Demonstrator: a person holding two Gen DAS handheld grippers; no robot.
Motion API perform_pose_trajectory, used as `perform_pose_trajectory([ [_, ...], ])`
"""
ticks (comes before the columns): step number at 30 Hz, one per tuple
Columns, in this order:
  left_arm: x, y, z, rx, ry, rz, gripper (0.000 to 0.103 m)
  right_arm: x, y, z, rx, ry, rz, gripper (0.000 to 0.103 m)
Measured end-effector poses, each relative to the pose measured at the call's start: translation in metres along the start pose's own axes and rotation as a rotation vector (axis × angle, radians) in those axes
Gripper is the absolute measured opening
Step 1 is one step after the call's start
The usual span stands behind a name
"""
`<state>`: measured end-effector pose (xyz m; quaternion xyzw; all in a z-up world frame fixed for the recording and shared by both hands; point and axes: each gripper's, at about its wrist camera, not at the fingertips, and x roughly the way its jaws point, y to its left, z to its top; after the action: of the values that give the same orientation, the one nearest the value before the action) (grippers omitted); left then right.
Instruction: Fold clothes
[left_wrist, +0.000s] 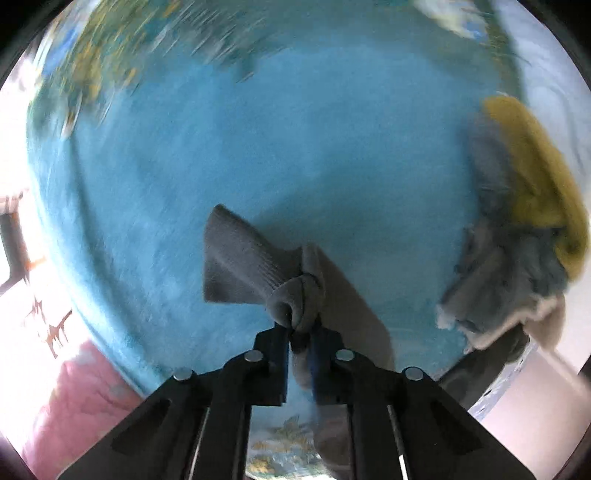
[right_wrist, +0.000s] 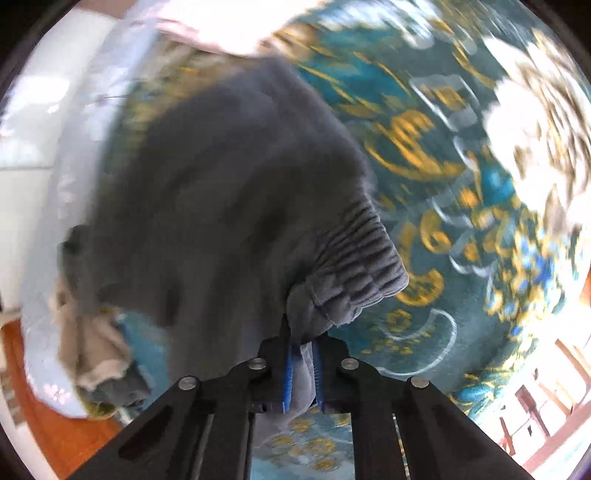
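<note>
A grey garment (right_wrist: 229, 206) with a ribbed elastic band (right_wrist: 364, 269) hangs between both grippers above a blue patterned blanket (left_wrist: 258, 147). My left gripper (left_wrist: 301, 334) is shut on a bunched grey end of it, and a ribbed cuff (left_wrist: 243, 266) fans out to the left of the fingers. My right gripper (right_wrist: 303, 345) is shut on the garment beside its ribbed band, with cloth squeezed between the blue pads (right_wrist: 289, 373). Most of the garment drapes to the left in the right wrist view. Both views are motion-blurred.
A pile of other clothes, yellow (left_wrist: 532, 177) over grey and cream (left_wrist: 498, 280), lies at the right of the left wrist view and shows again as the pile (right_wrist: 99, 354) at lower left. A pink cloth (left_wrist: 74, 398) lies lower left. Orange floor (right_wrist: 55, 435) borders the bed.
</note>
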<state>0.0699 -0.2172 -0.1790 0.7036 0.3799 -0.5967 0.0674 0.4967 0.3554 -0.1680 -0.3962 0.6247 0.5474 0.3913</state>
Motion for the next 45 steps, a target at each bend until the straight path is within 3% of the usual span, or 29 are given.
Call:
perform_pose_trajectory([
  [1, -0.005, -0.01, -0.001, 0.031, -0.016, -0.016, 0.007, -0.015, 0.01, 0.002, -0.036, -0.022, 0.038, 0.008],
  [4, -0.056, -0.037, -0.019, 0.283, -0.124, -0.208, 0.007, -0.075, 0.035, 0.007, -0.139, -0.136, 0.223, 0.007],
  [6, -0.065, -0.024, -0.028, 0.369, -0.153, -0.188, 0.008, -0.11, 0.037, 0.014, -0.195, -0.217, 0.313, 0.007],
  [8, -0.053, -0.005, -0.031, 0.392, -0.137, -0.12, 0.009, -0.111, 0.023, 0.014, -0.22, -0.225, 0.254, 0.007],
  [10, -0.012, 0.019, -0.029, 0.323, -0.069, 0.021, 0.009, -0.079, 0.005, 0.01, -0.23, -0.149, 0.137, 0.008],
  [12, 0.024, 0.046, -0.025, 0.236, -0.025, 0.187, 0.009, -0.034, -0.019, 0.01, -0.194, -0.031, -0.043, 0.008],
  [14, 0.042, 0.064, -0.025, 0.163, 0.008, 0.243, 0.013, -0.007, -0.035, 0.001, -0.159, 0.014, -0.136, 0.008],
  [16, 0.042, 0.071, -0.027, 0.115, 0.004, 0.228, 0.013, 0.007, -0.046, -0.006, -0.122, 0.03, -0.181, 0.011],
  [20, 0.024, 0.064, -0.021, 0.118, 0.002, 0.218, 0.026, -0.006, -0.044, -0.005, -0.112, 0.005, -0.185, 0.015],
  [23, -0.007, 0.06, -0.012, 0.071, -0.072, 0.213, 0.032, -0.033, -0.03, 0.004, -0.125, -0.082, -0.226, 0.028],
  [25, -0.026, 0.054, -0.007, 0.037, -0.111, 0.163, 0.035, -0.053, -0.016, 0.012, -0.117, -0.16, -0.248, 0.042],
  [29, -0.053, 0.024, -0.001, 0.056, -0.176, 0.086, 0.035, -0.073, 0.038, 0.037, -0.164, -0.207, -0.164, 0.045],
  [33, -0.073, -0.005, 0.002, 0.16, -0.223, 0.062, 0.038, -0.046, 0.144, 0.028, -0.388, -0.173, -0.071, 0.058],
  [38, -0.076, -0.059, -0.013, 0.402, -0.249, 0.127, 0.043, 0.019, 0.299, -0.038, -0.871, -0.048, -0.057, 0.064],
  [41, -0.073, -0.079, -0.023, 0.511, -0.248, 0.162, 0.047, 0.065, 0.352, -0.072, -1.059, -0.005, -0.082, 0.068],
  [45, -0.065, -0.079, -0.022, 0.544, -0.252, 0.188, 0.049, 0.126, 0.414, -0.101, -1.231, 0.042, -0.157, 0.068],
])
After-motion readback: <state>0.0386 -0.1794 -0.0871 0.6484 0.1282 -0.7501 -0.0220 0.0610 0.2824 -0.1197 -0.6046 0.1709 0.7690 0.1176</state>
